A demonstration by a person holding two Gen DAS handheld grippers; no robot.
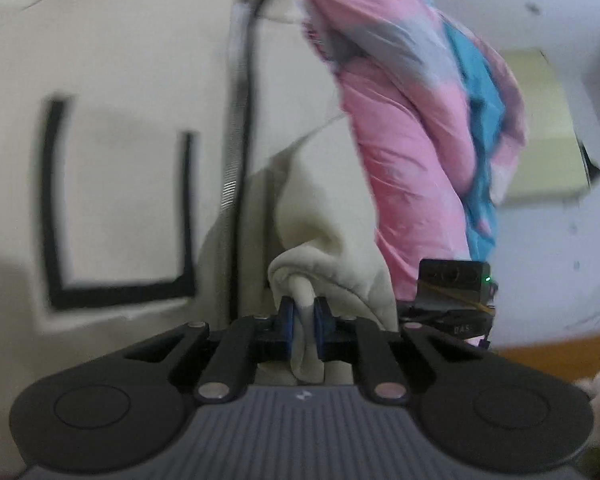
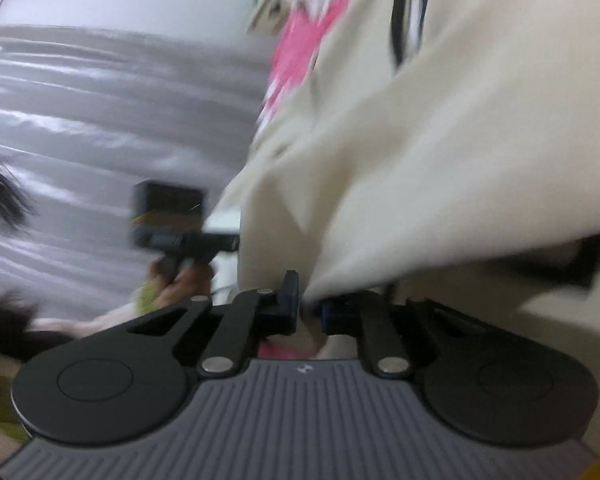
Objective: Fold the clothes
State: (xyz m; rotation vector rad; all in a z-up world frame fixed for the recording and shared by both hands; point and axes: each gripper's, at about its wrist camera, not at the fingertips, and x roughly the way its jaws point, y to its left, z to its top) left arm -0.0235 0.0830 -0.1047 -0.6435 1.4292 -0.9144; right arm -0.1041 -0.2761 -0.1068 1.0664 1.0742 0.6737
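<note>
Pinching the cream garment (image 1: 140, 60) with both left tongs (image 1: 304, 312) and right tongs (image 2: 310, 306), the pick-up step demands lifting and spreading evenly.

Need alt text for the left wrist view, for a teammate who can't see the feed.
The left gripper is shut on a fold of a cream zip-up garment with a black-outlined pocket. A pink and blue garment hangs to its right, with the other gripper's camera box below it.
</note>
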